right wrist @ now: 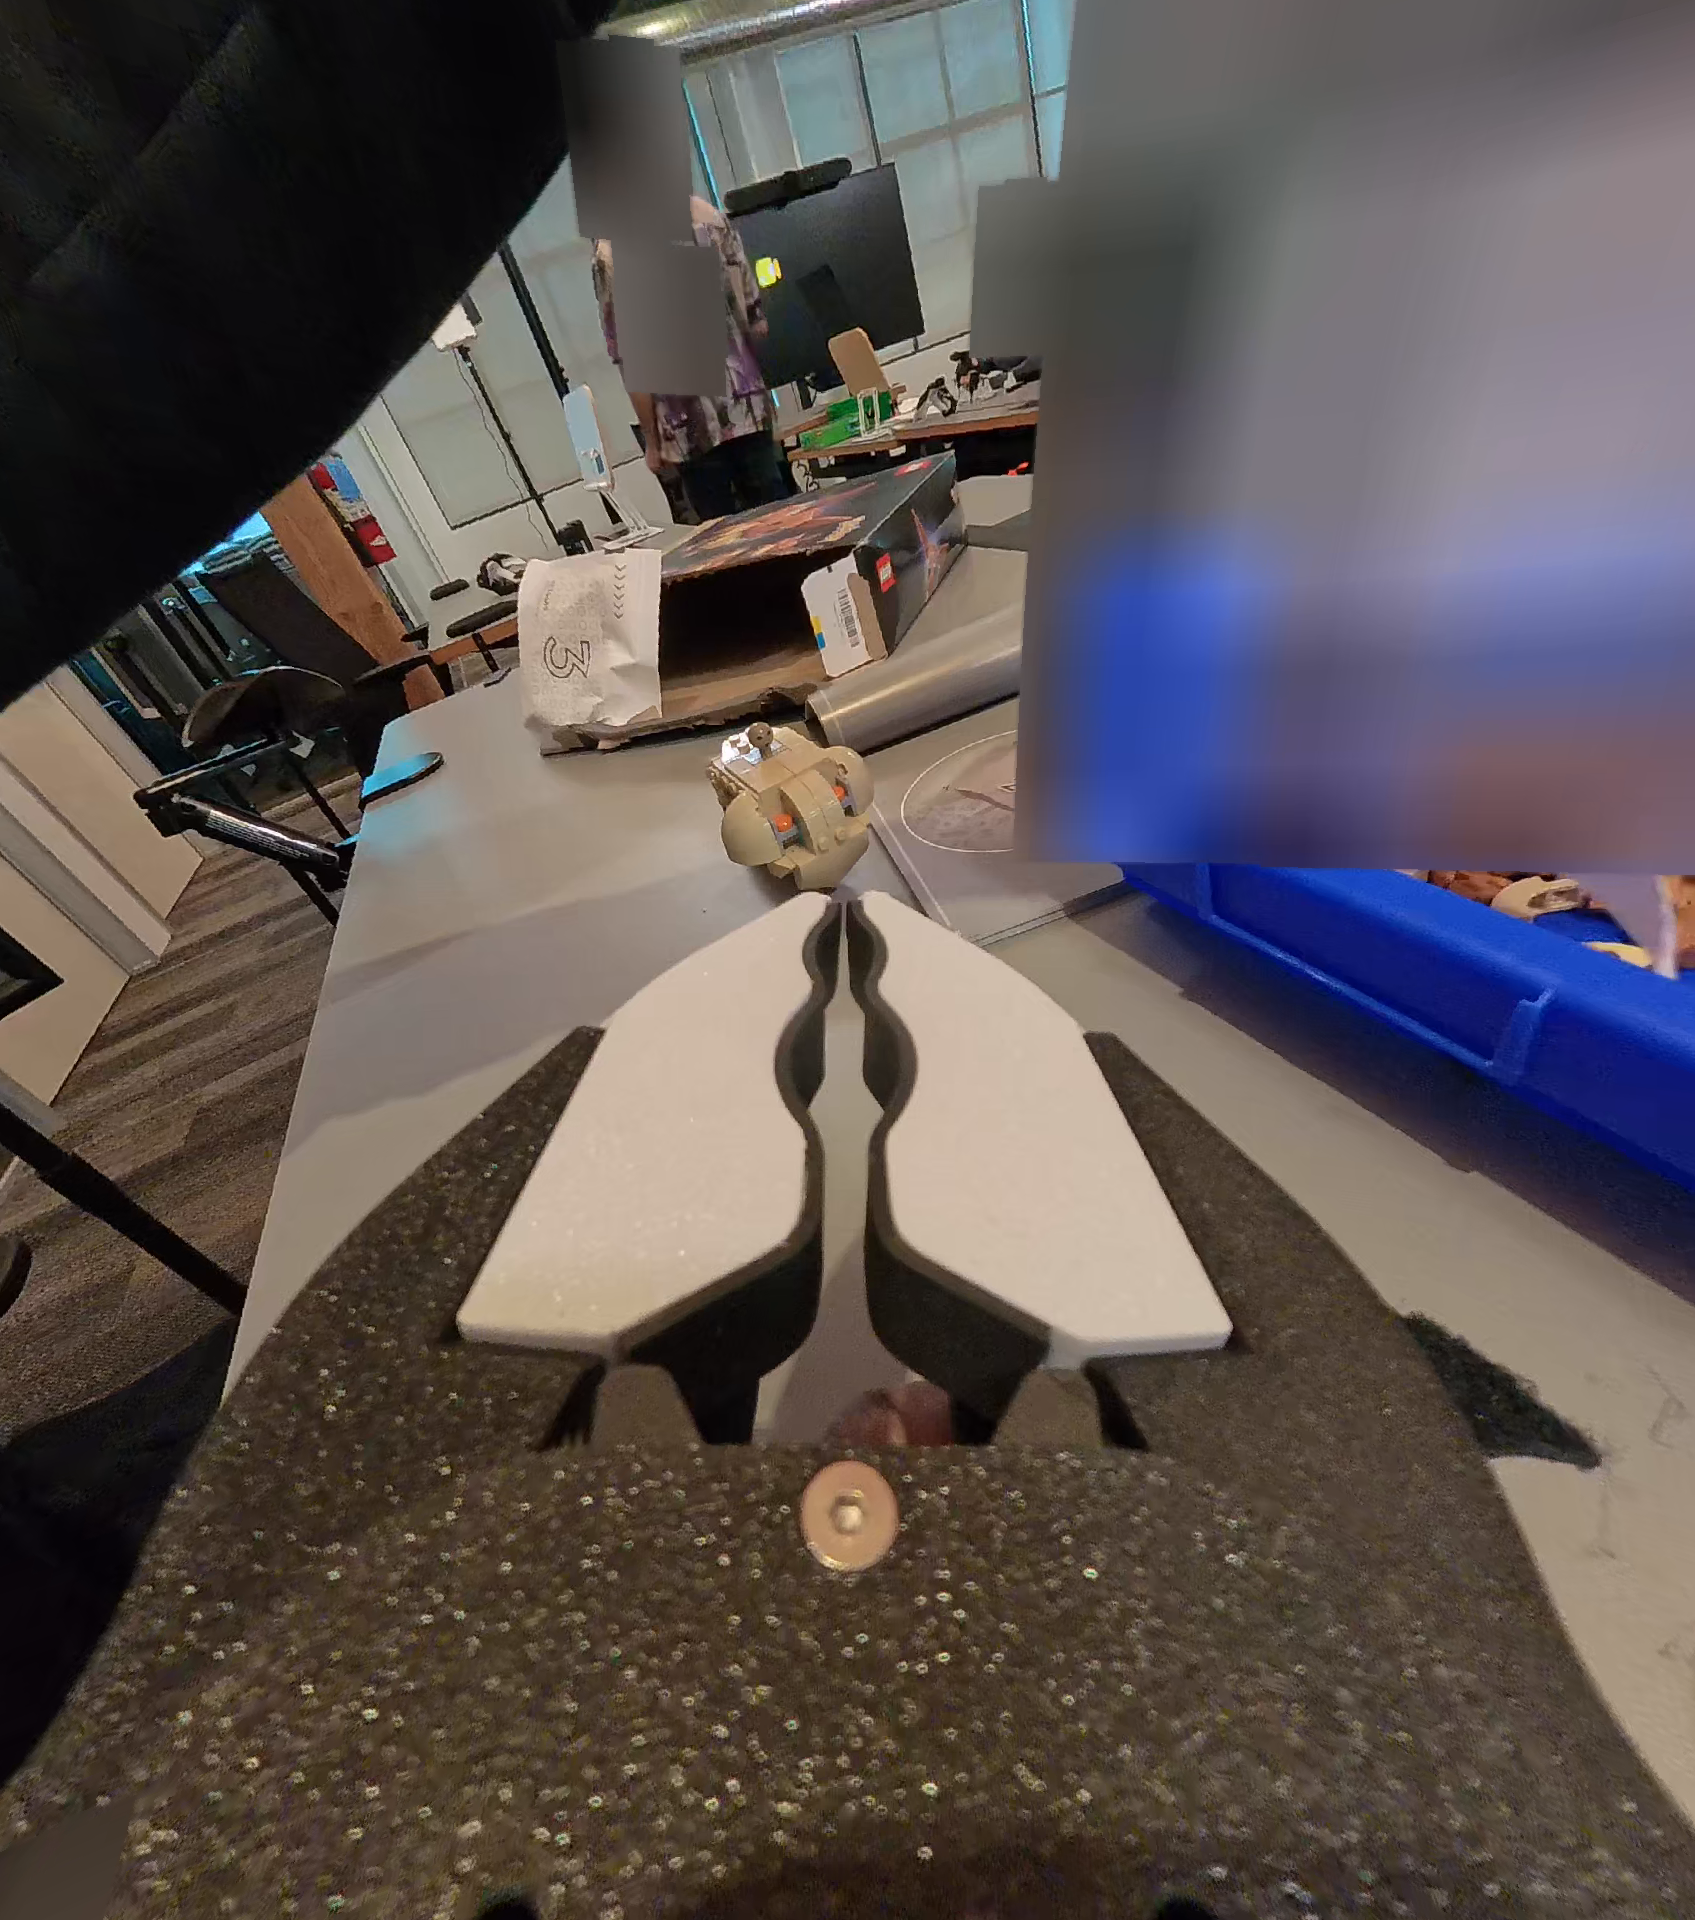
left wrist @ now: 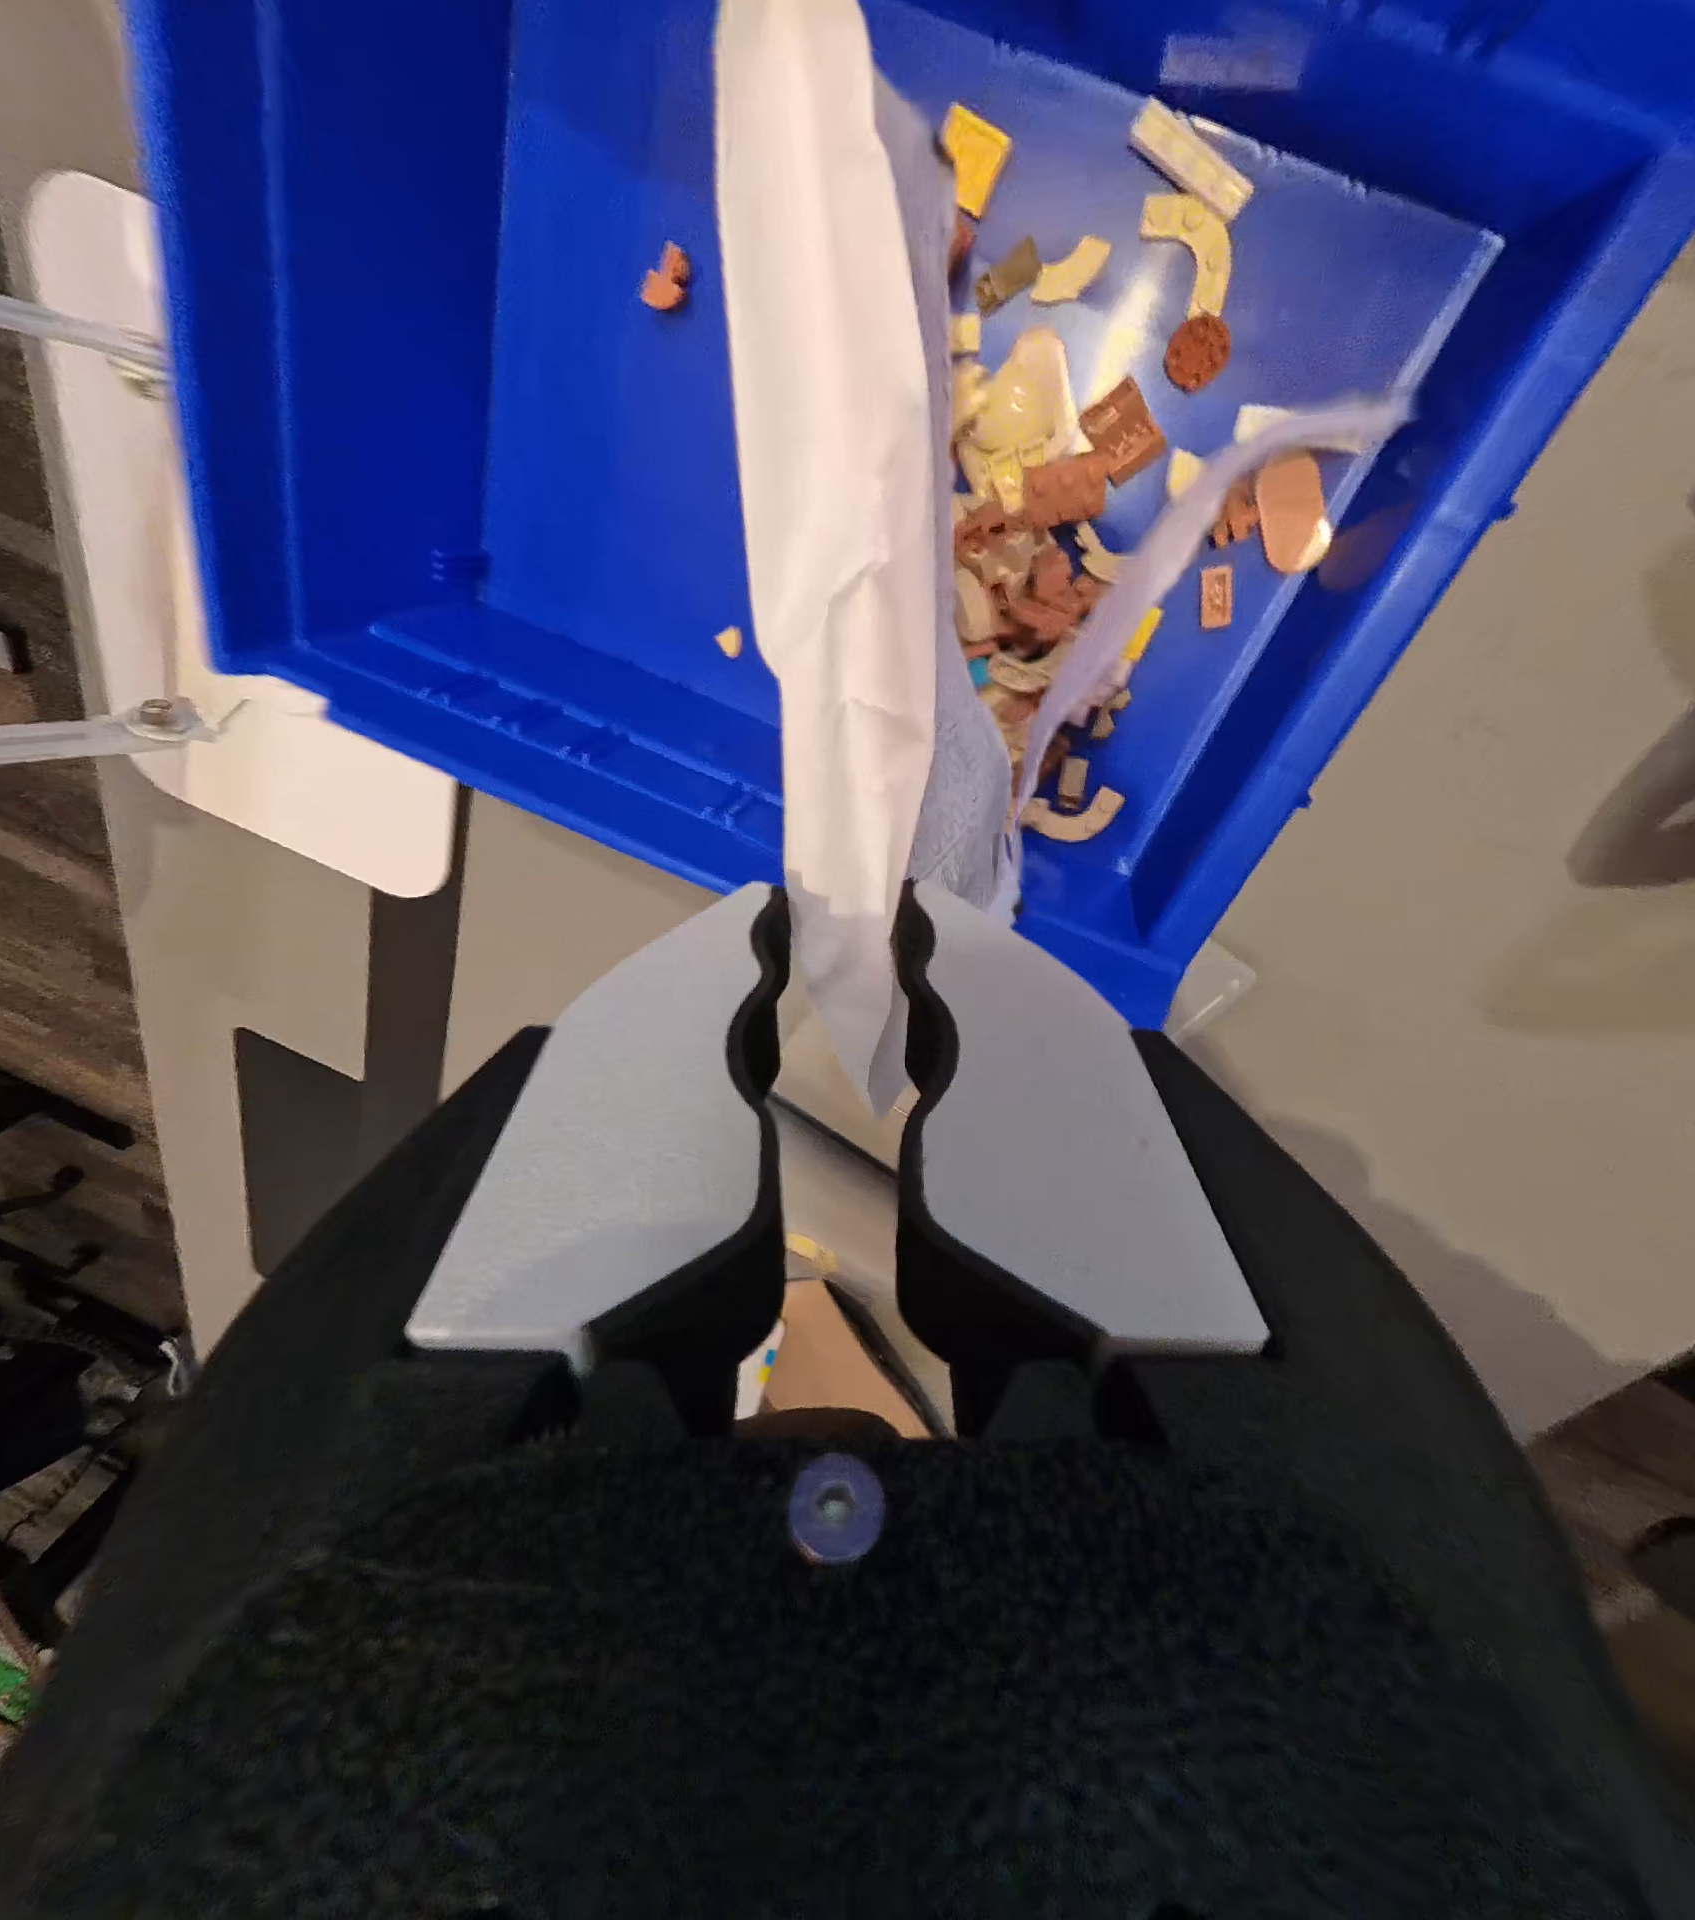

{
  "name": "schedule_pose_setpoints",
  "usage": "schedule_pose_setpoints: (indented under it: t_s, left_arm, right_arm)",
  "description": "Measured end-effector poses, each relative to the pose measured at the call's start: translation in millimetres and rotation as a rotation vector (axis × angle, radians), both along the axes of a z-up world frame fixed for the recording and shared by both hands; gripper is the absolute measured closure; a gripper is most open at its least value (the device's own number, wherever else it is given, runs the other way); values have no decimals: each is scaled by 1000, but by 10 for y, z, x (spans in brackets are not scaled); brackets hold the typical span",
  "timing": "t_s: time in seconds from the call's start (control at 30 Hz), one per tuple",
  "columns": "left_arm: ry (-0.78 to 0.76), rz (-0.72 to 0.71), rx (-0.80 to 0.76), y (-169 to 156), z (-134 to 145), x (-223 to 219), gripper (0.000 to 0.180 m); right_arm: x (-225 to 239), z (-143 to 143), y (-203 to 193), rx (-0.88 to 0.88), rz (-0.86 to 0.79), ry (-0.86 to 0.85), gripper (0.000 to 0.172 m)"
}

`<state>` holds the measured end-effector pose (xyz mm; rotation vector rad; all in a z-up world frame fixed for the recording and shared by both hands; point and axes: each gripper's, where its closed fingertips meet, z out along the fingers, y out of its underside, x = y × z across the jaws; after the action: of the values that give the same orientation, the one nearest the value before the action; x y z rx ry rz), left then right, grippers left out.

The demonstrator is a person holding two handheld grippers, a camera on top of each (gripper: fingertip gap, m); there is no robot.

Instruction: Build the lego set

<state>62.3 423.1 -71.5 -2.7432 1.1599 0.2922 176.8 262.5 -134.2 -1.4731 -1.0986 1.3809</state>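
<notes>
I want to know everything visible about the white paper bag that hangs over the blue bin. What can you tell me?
The white paper bag is a long, creased strip of thin paper, torn open, with a loose flap curling to one side. It hangs above the blue bin and its pile of small tan and brown bricks. Its near end lies between the fingers of the left gripper, which stand a little apart around it; whether both pads press it cannot be told.
</notes>
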Motion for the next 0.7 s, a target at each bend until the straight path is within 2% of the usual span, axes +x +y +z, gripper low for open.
schedule_pose_setpoints:
  t_s: [0.07,0.13,0.2,0.27,0.33,0.4,0.47,0.57,0.7]
  left_arm:
    - [-40,25,72,100,73,28,162]
    - [-27,-4,38,36,66,15,162]
    - [-65,34,144,169,195,22,165]
    - [-60,-4,78,70,134,55,166]
    - [-28,24,165,168,220,5,168]
    - [-69,-8,115,97,155,104,169]
    - [-38,9,159,156,176,69,169]
    - [-84,-14,131,124,118,157,169]
    - [-114,11,239,254,186,144,166]
  right_arm:
    - [1,1,0,-1,0,1,171]
    - [0,0,-1,0,1,0,171]
    - [0,1,-2,0,1,1,171]
    - [-2,-2,-2,-2,3,-1,171]
    - [-3,-3,-3,-2,3,-2,171]
    - [-7,-6,-6,-2,5,-5,171]
    - [-3,-1,-3,-2,3,-1,171]
    - [-1,1,-3,-3,3,0,171]
    - [-3,0,-3,-4,4,-2,171]
